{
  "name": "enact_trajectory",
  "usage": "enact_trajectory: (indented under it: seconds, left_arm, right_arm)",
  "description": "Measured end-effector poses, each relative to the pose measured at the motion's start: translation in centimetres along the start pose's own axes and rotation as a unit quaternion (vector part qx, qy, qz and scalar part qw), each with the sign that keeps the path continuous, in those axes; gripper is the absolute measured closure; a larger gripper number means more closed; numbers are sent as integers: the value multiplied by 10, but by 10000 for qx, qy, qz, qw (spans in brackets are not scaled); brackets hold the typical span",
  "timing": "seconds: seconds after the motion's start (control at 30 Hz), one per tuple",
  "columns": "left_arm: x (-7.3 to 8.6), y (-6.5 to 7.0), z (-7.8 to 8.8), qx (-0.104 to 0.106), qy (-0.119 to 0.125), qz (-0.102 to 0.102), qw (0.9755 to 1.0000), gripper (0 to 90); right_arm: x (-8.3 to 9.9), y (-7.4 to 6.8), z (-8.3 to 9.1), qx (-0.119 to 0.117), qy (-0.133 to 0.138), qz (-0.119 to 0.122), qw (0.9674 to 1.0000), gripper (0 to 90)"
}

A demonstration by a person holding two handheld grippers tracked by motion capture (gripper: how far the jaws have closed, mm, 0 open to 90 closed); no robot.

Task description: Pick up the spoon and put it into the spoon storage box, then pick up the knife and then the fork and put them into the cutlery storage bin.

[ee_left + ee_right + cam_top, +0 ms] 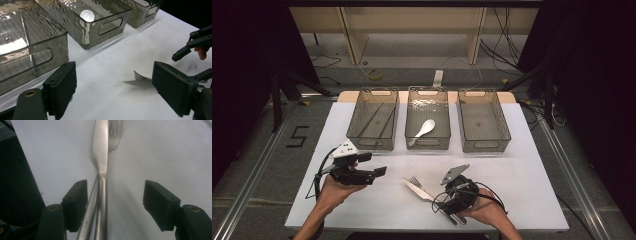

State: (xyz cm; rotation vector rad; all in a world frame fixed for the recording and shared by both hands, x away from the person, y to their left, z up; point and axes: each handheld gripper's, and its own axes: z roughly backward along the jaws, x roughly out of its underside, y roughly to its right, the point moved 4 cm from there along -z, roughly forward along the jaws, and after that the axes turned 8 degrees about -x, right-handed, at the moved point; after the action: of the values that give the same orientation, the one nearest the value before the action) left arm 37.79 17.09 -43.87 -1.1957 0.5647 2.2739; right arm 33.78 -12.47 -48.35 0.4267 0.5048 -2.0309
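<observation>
Black jaws of the right gripper (pixel 113 202) straddle the handles of a knife (pixel 101 157) and a fork (pixel 115 130) that lie side by side, touching, on the white table (pixel 522 175). The jaws stand apart with both handles between them, nearer the left pad, and neither pad presses yet, so nothing is held. In the high view the two pieces lie at about five o'clock from the table's centre, tips toward ten o'clock, just beside the right gripper (pixel 452 197). The left gripper (pixel 379 172) hovers at about eight o'clock, released and empty. Three clear bins stand along the far edge; the middle bin (pixel 428 145) holds a white spoon (pixel 424 129). Both pieces look like thin, stiff, polished steel: light, likely slippery, lying flat. The handles seem the best hold, pinched across the narrow width, though closing now would likely catch both together.
</observation>
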Motion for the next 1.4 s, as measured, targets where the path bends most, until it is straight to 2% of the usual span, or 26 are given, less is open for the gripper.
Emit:
enact_trajectory:
  seconds: [0.03, 0.1, 0.13, 0.3, 0.4, 0.47, 0.5, 0.57, 0.6, 0.67, 0.77, 0.93, 1.03, 1.07, 1.23, 1.27, 1.37, 1.4]
  left_arm:
    - [0, 0, 1, 7, 23, 28, 10000, 195]
    - [1, 0, 3, 32, 44, 34, 10000, 189]
    - [2, 1, 3, 44, 62, 48, 10000, 185]
    - [3, 5, 5, 71, 98, -10, 9999, 155]
    - [3, 7, 7, 65, 147, -31, 9999, 135]
    - [3, 8, 8, 45, 154, -71, 9998, 129]
    - [4, 8, 9, 53, 154, -70, 9998, 129]
    - [4, 9, 9, 50, 161, -67, 9998, 130]
    - [4, 9, 9, 44, 160, -71, 9998, 130]
    - [5, 10, 9, 35, 145, -84, 9999, 130]
    - [5, 10, 9, 39, 132, -129, 9998, 128]
    - [6, 11, 11, 10, 119, -206, 9997, 129]
    - [7, 12, 11, 7, 102, -229, 9997, 129]
    - [7, 12, 11, 3, 101, -241, 9997, 128]
    - [7, 11, 11, -7, 126, -219, 9997, 129]
    - [7, 11, 11, -11, 121, -241, 9996, 129]
    - [7, 12, 11, -17, 116, -268, 9996, 131]
    - [7, 12, 11, -22, 108, -277, 9996, 131]
  right_arm:
    - [0, 1, -1, 57, -2, 106, 9999, 383]
    - [-1, -1, -2, 46, -54, -42, 10000, 389]
    - [0, 1, -3, 49, -80, 115, 9999, 391]
    - [-1, 1, -6, 7, -233, 2, 9997, 395]
    - [-1, 2, -7, 7, -211, 124, 9997, 399]
    - [-1, 2, -8, -2, -210, 109, 9997, 404]
    - [-2, 0, -7, -16, -256, -24, 9997, 410]
    - [-2, -1, -7, -59, -266, -49, 9996, 419]
    - [-1, 1, -7, -61, -341, 94, 9994, 423]
    - [-1, 1, -8, -44, -357, 57, 9993, 428]
    - [0, 1, -8, -88, -444, 100, 9989, 446]
    - [0, 0, -8, -35, -558, 123, 9984, 489]
    - [0, -2, -7, -53, -583, 10, 9983, 517]
    - [1, -1, -7, -45, -652, 128, 9978, 524]
    - [1, -2, -7, -90, -701, 146, 9974, 569]
    - [0, -3, -8, -90, -698, 68, 9975, 578]
    - [0, -2, -9, -72, -788, 153, 9967, 605]
    - [-1, -4, -10, -73, -773, 35, 9970, 615]
